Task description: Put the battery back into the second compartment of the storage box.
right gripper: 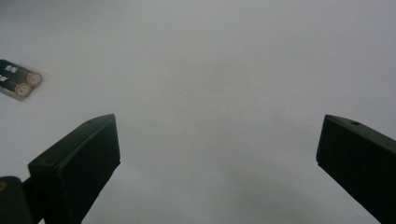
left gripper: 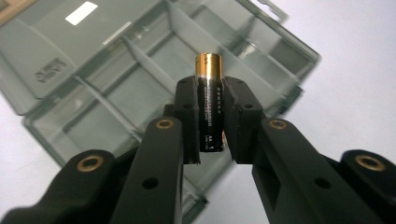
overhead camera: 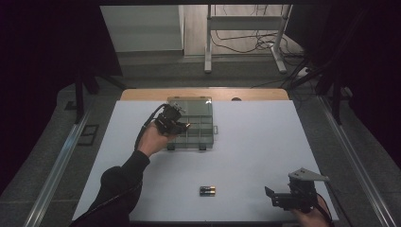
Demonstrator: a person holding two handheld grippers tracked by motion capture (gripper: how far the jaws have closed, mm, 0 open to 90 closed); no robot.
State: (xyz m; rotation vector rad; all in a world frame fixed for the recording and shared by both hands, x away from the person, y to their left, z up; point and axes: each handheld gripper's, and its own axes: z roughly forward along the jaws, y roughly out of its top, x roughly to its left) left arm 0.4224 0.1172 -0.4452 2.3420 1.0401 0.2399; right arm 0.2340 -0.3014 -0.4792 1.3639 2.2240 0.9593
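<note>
The high view looks forward and down on the white table (overhead camera: 246, 142) from the person's side, well above the compartment box (overhead camera: 191, 127). The left gripper view sits close over that box (left gripper: 116, 79), looking along its jaws. The right gripper view faces bare table (right gripper: 210, 70), well apart from the box, sharing two batteries (right gripper: 16, 79) with the high view (overhead camera: 207, 190).

compartment box (overhead camera: 198, 128) at table's (overhead camera: 255, 142) far middle, two batteries (overhead camera: 207, 191) near front edge

Left gripper (overhead camera: 177, 124) over the compartment box (overhead camera: 201, 124) — two batteries (overhead camera: 207, 190) nearer
</note>
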